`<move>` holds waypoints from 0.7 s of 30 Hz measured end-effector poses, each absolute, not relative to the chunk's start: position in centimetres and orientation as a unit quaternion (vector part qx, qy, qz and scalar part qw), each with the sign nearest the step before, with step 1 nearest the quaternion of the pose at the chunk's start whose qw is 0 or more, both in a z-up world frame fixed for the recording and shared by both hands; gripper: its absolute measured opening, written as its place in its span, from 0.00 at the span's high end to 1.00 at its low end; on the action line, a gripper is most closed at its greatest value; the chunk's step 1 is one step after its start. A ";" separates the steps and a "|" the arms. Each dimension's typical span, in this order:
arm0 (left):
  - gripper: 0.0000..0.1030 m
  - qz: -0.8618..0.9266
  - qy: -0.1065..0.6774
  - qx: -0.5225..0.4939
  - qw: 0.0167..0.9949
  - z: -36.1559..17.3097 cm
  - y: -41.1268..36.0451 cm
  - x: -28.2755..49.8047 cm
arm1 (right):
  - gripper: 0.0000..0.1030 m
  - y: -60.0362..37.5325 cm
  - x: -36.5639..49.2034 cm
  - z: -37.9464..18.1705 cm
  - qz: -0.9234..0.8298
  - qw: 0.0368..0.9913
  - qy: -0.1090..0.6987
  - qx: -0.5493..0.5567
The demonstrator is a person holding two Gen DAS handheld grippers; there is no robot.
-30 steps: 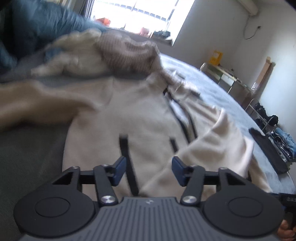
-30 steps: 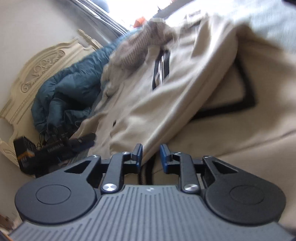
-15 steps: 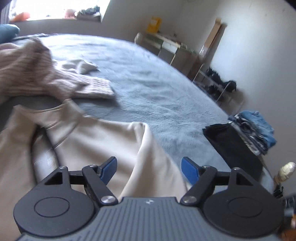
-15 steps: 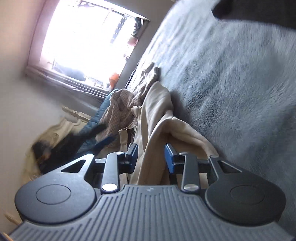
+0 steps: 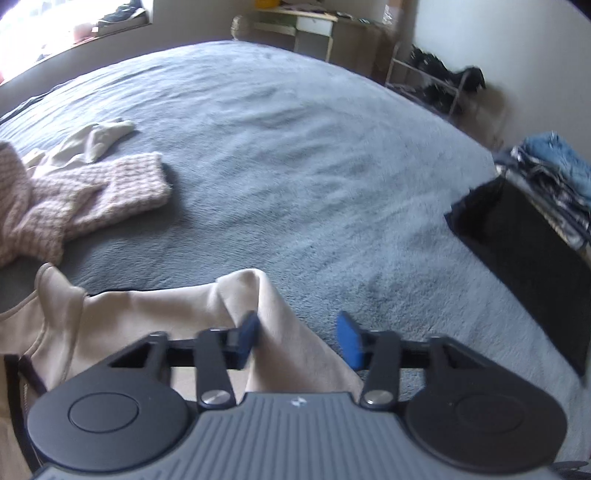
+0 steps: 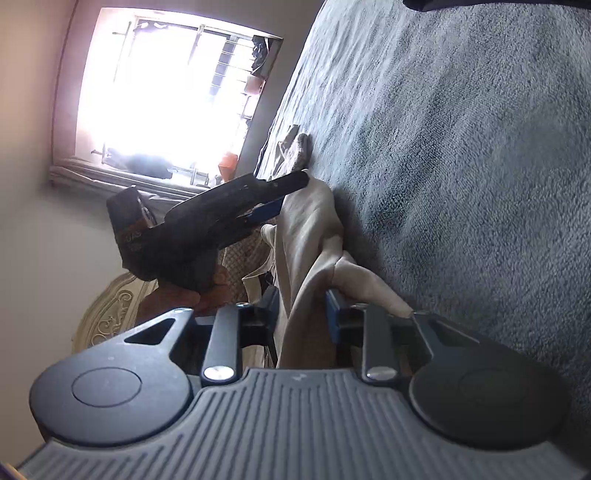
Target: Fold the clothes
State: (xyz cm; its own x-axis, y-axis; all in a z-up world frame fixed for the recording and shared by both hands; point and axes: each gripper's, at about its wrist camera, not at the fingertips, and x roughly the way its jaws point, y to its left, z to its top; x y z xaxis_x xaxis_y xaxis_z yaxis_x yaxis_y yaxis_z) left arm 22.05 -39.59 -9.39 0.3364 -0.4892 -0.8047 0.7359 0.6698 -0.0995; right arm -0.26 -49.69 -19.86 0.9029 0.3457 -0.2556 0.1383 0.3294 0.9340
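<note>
A beige garment (image 5: 155,314) with dark trim lies bunched at the near edge of a grey-blue bed (image 5: 295,166). My left gripper (image 5: 298,338) straddles a raised fold of it. Its jaws are closing: the left pad touches the cloth, while a strip of bed shows beside the right pad. In the right wrist view the left gripper (image 6: 284,195), held by a hand, sits at the fold's far end. The same beige garment (image 6: 310,236) stands up as a ridge there. My right gripper (image 6: 302,315) is closing on its near end, cloth filling the gap.
A pink knit sweater (image 5: 92,195) and a white garment (image 5: 99,140) lie to the left on the bed. A black cloth (image 5: 524,251) and stacked folded clothes (image 5: 554,166) sit at the right edge. A desk (image 5: 314,26) stands beyond; a window (image 6: 159,92) behind.
The left gripper swung right from over the garment's front to its edge fold; its jaws widened, then narrowed around it. The right view rolled, and the left gripper came into it.
</note>
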 end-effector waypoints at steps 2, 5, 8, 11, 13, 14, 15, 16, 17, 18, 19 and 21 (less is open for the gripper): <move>0.89 -0.380 0.435 0.131 0.806 -9.7 -39.4 22.2 | 0.92 -49.6 -0.1 -20.0 0.063 0.794 0.205 0.569; 0.94 -0.393 0.431 0.049 0.811 -9.6 -37.1 22.7 | 0.96 -50.0 -0.6 -20.2 0.053 0.798 0.193 0.569; 0.94 -0.404 0.413 -0.047 0.815 -9.5 -33.5 23.1 | 0.97 -50.3 -1.5 -20.6 0.041 0.801 0.181 0.569; 0.94 -0.412 0.383 -0.130 0.816 -9.9 -30.2 23.2 | 0.97 -50.5 -2.3 -21.0 0.028 0.802 0.168 0.572; 0.95 -0.417 0.360 -0.182 0.814 -10.5 -28.4 23.2 | 0.97 -50.7 -2.7 -21.4 0.020 0.799 0.161 0.580; 0.95 -0.419 0.349 -0.206 0.813 -10.9 -27.6 23.2 | 0.98 -50.8 -2.8 -21.6 0.017 0.797 0.160 0.582; 0.95 -0.416 0.341 -0.225 0.812 -11.3 -27.1 23.3 | 0.98 -50.8 -2.9 -21.8 0.014 0.796 0.159 0.585; 0.96 -0.411 0.335 -0.244 0.812 -11.8 -26.6 23.5 | 0.98 -50.8 -3.0 -22.1 0.011 0.794 0.158 0.587; 0.99 -0.397 0.334 -0.263 0.813 -12.4 -26.1 23.8 | 0.98 -50.8 -3.1 -22.4 0.010 0.794 0.159 0.587; 0.99 -0.382 0.334 -0.280 0.815 -12.9 -25.6 24.3 | 0.98 -50.8 -3.0 -22.6 0.007 0.793 0.161 0.588; 0.99 -0.377 0.339 -0.294 0.810 -13.2 -25.2 24.9 | 0.98 -50.7 -2.6 -22.8 0.006 0.792 0.162 0.588; 0.92 -0.388 0.367 -0.310 0.786 -13.6 -24.8 26.2 | 0.98 -50.6 -2.6 -22.7 0.007 0.794 0.164 0.585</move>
